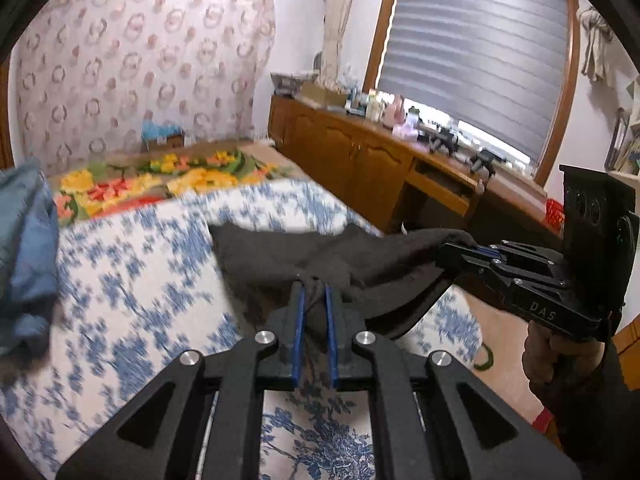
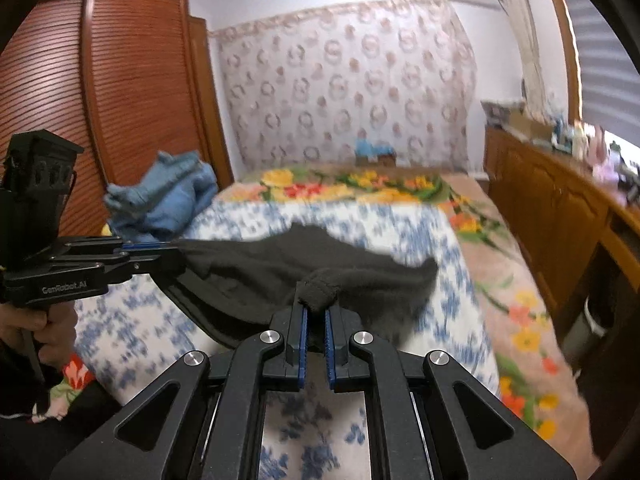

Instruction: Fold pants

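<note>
Stretching between the two tools, the dark pants [image 1: 328,256] hang above the blue-and-white floral bedspread [image 1: 132,280], one near edge caught at two points. The left gripper [image 1: 316,294] has its blue pads [image 1: 299,320] pressed together on a bunch of the cloth, and the right gripper [image 2: 316,308] is likewise clamped on a rolled bit of hem or waistband; which end of the garment this is cannot be told. The held edge runs sideways from one tool to the other, while the rest of the fabric trails forward and down, away from both, its far edge sagging toward the bed. Neither hand is clearly nearer the loose end. The fold probably turns on carrying this held edge forward over that trailing part. A pile of blue clothes [image 2: 168,196] lies well apart, on the left.
</note>
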